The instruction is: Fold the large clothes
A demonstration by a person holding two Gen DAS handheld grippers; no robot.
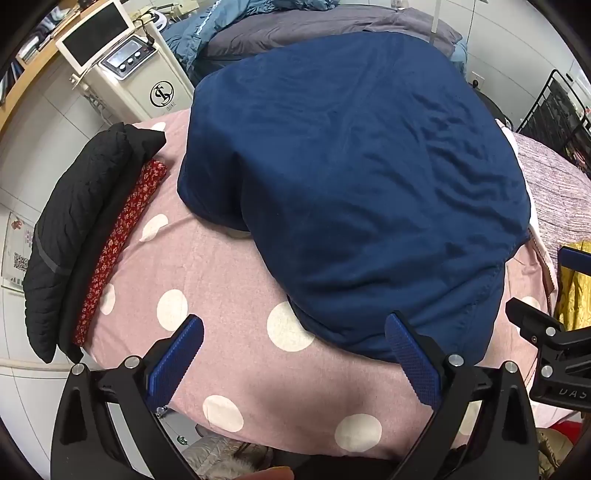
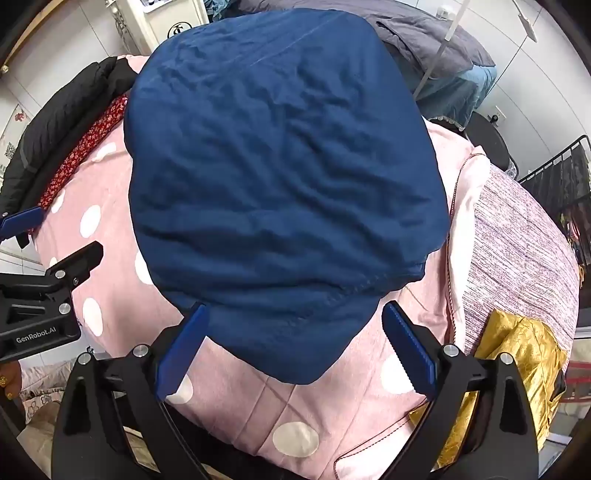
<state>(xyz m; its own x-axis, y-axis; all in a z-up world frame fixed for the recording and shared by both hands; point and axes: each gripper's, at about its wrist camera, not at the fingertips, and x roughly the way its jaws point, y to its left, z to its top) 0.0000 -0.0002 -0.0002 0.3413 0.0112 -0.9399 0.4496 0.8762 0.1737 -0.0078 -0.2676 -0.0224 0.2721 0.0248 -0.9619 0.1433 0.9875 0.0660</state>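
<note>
Two grippers, both mine, both pointed steeply down over the bed. Left gripper [image 1: 295, 347]: jaws spread wide, nothing between the pads but polka-dot cover; its right pad sits at the near hem of the navy garment [image 1: 351, 177], contact unclear. Right gripper [image 2: 297, 339]: jaws equally wide, straddling the garment's near edge, pads not pressing on it. Nothing held by either.

Navy garment lies folded and wrinkled in the middle of the pink polka-dot bedcover [image 1: 221, 369], stitched hem toward me.

Around it: black quilted jacket [image 1: 74, 229] folded along the left edge of the bed, red floral cloth [image 1: 122, 236] just beside it. Gold shiny fabric [image 2: 517, 362] at the right near corner. Mauve mottled blanket [image 2: 517, 240] further right.

Hard to read: what kind of garment the navy piece is; sleeves or collar hidden by the fold. Grey bedding [image 1: 314, 26] behind it is partly blocked.

Room: white tiled floor, cream machine with a screen [image 1: 122, 62] at far left, black metal rack [image 2: 561, 173] at right.
</note>
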